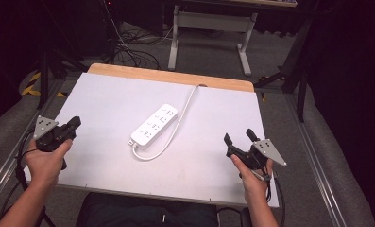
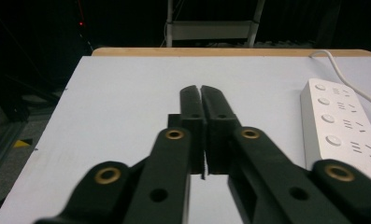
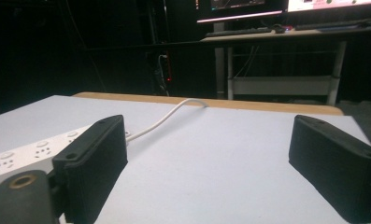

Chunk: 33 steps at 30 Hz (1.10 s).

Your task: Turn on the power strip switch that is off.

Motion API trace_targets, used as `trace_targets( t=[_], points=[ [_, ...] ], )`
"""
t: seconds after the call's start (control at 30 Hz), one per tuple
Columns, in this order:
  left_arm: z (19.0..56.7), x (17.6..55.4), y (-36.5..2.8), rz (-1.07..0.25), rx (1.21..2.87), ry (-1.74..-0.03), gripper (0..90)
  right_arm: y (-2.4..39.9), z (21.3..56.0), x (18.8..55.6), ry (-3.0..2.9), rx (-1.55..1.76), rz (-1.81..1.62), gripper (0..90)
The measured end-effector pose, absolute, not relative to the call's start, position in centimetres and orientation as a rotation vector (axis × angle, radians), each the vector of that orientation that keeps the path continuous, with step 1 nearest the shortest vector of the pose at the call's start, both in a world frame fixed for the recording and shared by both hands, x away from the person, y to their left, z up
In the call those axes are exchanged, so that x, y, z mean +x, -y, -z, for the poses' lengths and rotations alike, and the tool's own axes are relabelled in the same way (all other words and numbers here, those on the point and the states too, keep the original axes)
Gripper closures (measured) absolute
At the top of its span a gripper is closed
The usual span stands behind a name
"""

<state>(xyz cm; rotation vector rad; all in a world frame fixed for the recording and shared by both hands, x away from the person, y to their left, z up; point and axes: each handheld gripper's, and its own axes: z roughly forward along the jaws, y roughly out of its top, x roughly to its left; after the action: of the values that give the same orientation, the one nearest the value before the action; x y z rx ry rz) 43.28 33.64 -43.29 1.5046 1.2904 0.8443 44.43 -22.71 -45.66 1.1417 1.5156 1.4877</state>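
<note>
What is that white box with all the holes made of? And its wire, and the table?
The power strip looks like hard white plastic: smooth, slightly glossy, with moulded sockets and round buttons. Its cord seems to be a bendy rubbery or plastic coating, since it curves softly. The table top looks like a matt white sheet, maybe laminate, over wood, judging by the tan wooden edge at the far side.

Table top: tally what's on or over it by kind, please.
White power strip with its cable: 1
Hand-held grippers: 2, left gripper shut, right gripper open
Total: 3
</note>
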Motion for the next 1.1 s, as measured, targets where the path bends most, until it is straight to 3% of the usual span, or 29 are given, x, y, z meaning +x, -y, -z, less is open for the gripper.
trace_targets(
  t=[0.37, 0.77, 1.1],
  points=[
    [42.4, 43.6, -33.2, -0.827, 1.572, -1.215, 90.0, 22.1, 45.6, 44.4, -1.573, 1.126, -1.499, 14.0],
    [41.3, 44.8, -32.9, -0.677, 1.634, -1.219, 90.0, 22.3, 45.7, 44.2, -1.571, 1.152, -1.516, 14.4],
    [41.1, 46.6, -31.2, -0.683, 1.742, -1.163, 90.0, 22.6, 45.8, 44.1, -1.561, 1.159, -1.506, 14.4]
  ],
)
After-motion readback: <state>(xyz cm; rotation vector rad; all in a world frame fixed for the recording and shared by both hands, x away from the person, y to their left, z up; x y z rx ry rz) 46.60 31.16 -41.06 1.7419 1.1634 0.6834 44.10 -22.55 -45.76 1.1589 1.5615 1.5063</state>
